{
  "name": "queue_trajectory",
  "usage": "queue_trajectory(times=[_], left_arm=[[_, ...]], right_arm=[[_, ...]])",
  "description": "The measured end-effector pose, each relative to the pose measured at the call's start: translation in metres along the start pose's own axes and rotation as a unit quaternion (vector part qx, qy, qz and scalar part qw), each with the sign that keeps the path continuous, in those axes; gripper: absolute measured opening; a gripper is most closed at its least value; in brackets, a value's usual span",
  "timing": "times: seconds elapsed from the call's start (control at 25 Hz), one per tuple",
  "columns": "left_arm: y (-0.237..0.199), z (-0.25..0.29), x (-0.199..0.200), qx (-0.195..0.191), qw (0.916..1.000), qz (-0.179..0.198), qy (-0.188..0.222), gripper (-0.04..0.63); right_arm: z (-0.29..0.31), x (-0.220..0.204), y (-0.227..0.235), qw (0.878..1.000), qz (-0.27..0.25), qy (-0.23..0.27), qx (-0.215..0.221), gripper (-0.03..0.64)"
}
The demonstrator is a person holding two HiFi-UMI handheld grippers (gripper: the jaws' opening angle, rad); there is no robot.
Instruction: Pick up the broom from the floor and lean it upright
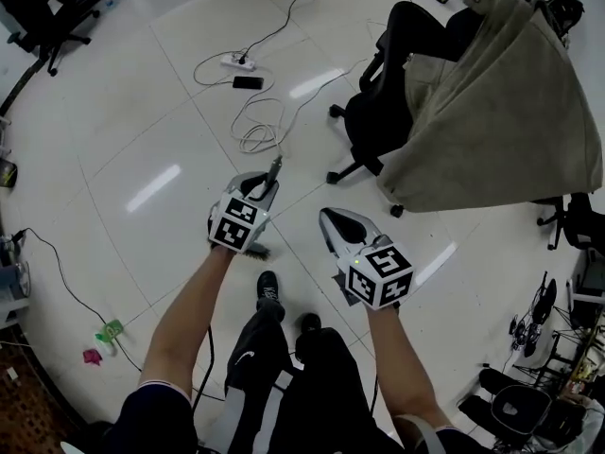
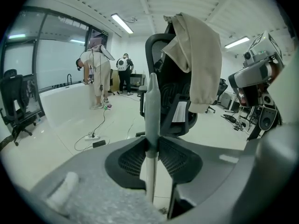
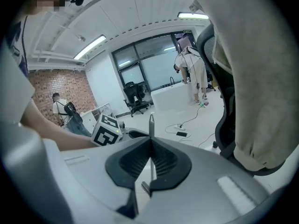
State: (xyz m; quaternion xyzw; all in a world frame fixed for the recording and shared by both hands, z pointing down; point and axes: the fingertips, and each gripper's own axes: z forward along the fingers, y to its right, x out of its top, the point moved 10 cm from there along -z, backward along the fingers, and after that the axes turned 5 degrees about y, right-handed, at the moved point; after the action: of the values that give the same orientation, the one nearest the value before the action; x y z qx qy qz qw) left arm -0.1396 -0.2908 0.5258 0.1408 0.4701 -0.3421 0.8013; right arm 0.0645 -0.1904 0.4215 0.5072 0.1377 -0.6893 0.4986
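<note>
Left gripper view: broom handle [image 2: 152, 107] is clamped by left gripper [image 2: 152, 149]; judged light, stiff, slick, best held mid-shaft; right gripper [image 3: 150, 158] closed, empty.

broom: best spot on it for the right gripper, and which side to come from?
The bare handle just above the left gripper, I'd say. It is a slim straight pole crossing those jaws, which clamp it already, so come from the right side with the jaws square across it. The brush end is out of view.
</note>
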Motion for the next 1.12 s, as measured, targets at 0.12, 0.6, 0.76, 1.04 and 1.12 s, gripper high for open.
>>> queue_trajectory(times=[0.12,0.6,0.76,1.04,1.12], left_arm=[[0.000,0.007,0.022,-0.016,0.9998,0.003,0.009,0.091],[0.033,0.079,0.093,-0.052,0.9982,0.024,0.017,0.092],[0.045,0.116,0.111,-0.056,0.9978,0.035,0.001,0.092],[0.056,0.167,0.140,-0.082,0.9951,0.055,-0.008,0.092],[0.054,0.184,0.145,-0.095,0.9936,0.060,-0.009,0.092]], right_arm=[[-0.007,0.012,0.003,1.000,0.013,0.008,-0.022,0.003],[-0.047,0.022,0.051,0.997,0.039,0.035,-0.057,0.003],[-0.057,0.023,0.065,0.997,0.045,0.037,-0.043,0.003],[-0.060,0.039,0.081,0.995,0.050,0.058,-0.058,0.003],[-0.059,0.038,0.078,0.994,0.055,0.059,-0.070,0.003]])
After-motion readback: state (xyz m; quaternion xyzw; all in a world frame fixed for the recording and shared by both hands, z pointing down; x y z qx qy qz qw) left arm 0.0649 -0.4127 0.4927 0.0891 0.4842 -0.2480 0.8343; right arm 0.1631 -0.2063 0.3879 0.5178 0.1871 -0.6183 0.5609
